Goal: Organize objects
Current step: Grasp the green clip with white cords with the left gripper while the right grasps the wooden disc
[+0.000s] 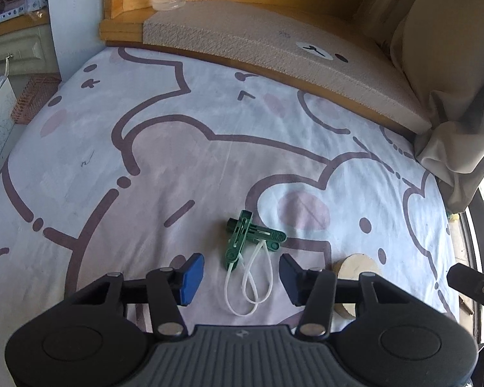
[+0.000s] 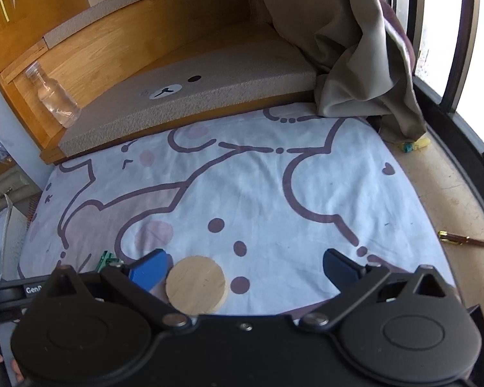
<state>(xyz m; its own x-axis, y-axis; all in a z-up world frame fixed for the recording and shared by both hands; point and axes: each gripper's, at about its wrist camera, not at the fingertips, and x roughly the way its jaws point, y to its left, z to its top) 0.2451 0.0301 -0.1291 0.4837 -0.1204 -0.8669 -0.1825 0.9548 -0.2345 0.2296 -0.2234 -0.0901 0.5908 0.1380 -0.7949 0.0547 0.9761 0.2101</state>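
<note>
Two dark green plastic clips (image 1: 249, 237) lie crossed on the cartoon-print sheet (image 1: 177, 161), with white cord loops (image 1: 248, 287) trailing toward me. My left gripper (image 1: 241, 275) stands open over them, the loops and the clips' near end between its blue pads (image 1: 192, 277), which touch neither. A round pale wooden disc (image 2: 195, 285) lies flat on the sheet just right of the clips. My right gripper (image 2: 245, 269) is open around the disc, which sits close to its left pad (image 2: 150, 269). A corner of the clips (image 2: 108, 259) shows at the left of the right wrist view.
A beige bear-face cushion (image 1: 274, 48) lines the wooden ledge behind the sheet, with a clear bottle (image 2: 56, 96) at its left end. A curtain (image 2: 355, 48) hangs at the right. A pen (image 2: 468, 242) lies on the floor beside the sheet. A woven basket (image 1: 32, 100) stands far left.
</note>
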